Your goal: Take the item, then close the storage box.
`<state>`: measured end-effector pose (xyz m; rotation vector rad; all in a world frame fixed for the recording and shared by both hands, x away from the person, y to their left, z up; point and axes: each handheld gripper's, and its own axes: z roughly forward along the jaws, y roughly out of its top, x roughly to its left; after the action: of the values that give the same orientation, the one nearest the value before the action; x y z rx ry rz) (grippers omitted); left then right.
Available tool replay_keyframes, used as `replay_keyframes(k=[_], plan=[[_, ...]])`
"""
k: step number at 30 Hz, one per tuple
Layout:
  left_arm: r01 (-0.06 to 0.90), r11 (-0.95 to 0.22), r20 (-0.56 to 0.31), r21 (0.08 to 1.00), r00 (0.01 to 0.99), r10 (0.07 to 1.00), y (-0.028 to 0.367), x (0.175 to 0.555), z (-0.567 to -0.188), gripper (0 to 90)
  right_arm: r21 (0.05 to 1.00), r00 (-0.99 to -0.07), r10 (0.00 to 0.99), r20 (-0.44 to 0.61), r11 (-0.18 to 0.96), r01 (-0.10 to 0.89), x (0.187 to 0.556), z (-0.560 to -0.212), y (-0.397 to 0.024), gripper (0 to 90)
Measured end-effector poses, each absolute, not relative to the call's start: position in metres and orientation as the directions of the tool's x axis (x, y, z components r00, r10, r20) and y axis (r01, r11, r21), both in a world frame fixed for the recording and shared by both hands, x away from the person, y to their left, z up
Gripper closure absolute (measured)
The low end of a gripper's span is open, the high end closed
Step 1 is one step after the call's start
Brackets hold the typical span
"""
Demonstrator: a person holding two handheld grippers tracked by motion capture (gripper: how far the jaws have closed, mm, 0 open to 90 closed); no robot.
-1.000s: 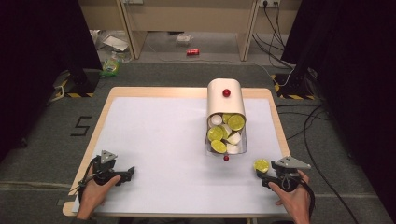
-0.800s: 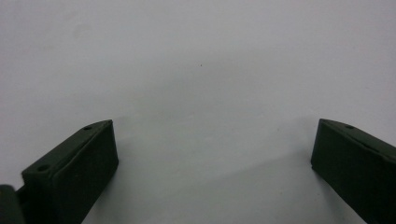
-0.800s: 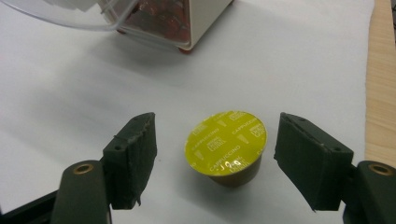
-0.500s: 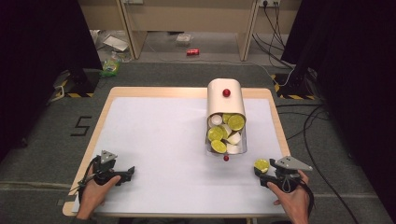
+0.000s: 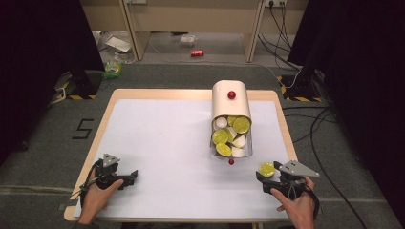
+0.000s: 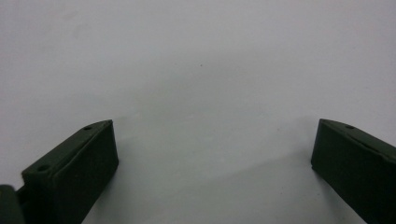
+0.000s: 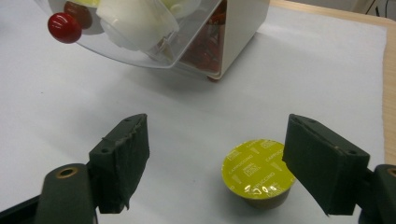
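Jaws just opening, right gripper (image 7: pixel 215 163) | capsule (image 7: pixel 258 172) between, free | table edge (image 7: pixel 390 88) near

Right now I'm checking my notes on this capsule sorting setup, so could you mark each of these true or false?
1. The yellow foil-topped coffee capsule stands on the white table between the right tool's open jaws, which have just been opening. True.
2. The left tool grips a capsule. False: its jaws are open over bare table.
3. The cream dispenser with a clear drawer holds yellow and white capsules. True.
4. The drawer's red round knob lies loose on the table. False: it sits on the drawer front.
5. The capsule lies tipped on its side. False: it stands foil up.
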<state>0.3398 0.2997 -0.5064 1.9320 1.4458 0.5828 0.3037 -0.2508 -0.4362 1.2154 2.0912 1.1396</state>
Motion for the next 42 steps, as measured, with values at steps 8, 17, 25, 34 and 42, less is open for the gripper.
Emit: replay_keyframes(k=[8, 17, 25, 34, 42], plan=[[0.668, -0.183, -0.030, 0.722, 0.294, 0.955, 0.300, 0.340, -0.506, 0.0, 0.840, -0.521, 0.854, 0.010, 0.275, 0.467, 0.302, -0.434, -0.242, 20.8], [0.668, -0.183, -0.030, 0.722, 0.294, 0.955, 0.300, 0.340, -0.506, 0.0, 0.850, -0.537, 0.844, 0.005, 0.279, 0.446, 0.299, -0.431, -0.233, 20.9], [0.668, -0.183, -0.030, 0.722, 0.294, 0.955, 0.300, 0.340, -0.506, 0.0, 0.855, -0.534, 0.845, 0.001, 0.277, 0.439, 0.300, -0.430, -0.231, 21.1], [0.668, -0.182, -0.030, 0.722, 0.294, 0.955, 0.300, 0.340, -0.506, 0.0, 0.864, -0.534, 0.846, -0.012, 0.277, 0.420, 0.304, -0.425, -0.226, 21.9], [0.668, -0.183, -0.031, 0.722, 0.295, 0.955, 0.300, 0.340, -0.506, 0.0, 0.861, -0.530, 0.847, -0.031, 0.292, 0.416, 0.314, -0.426, -0.217, 23.3]])
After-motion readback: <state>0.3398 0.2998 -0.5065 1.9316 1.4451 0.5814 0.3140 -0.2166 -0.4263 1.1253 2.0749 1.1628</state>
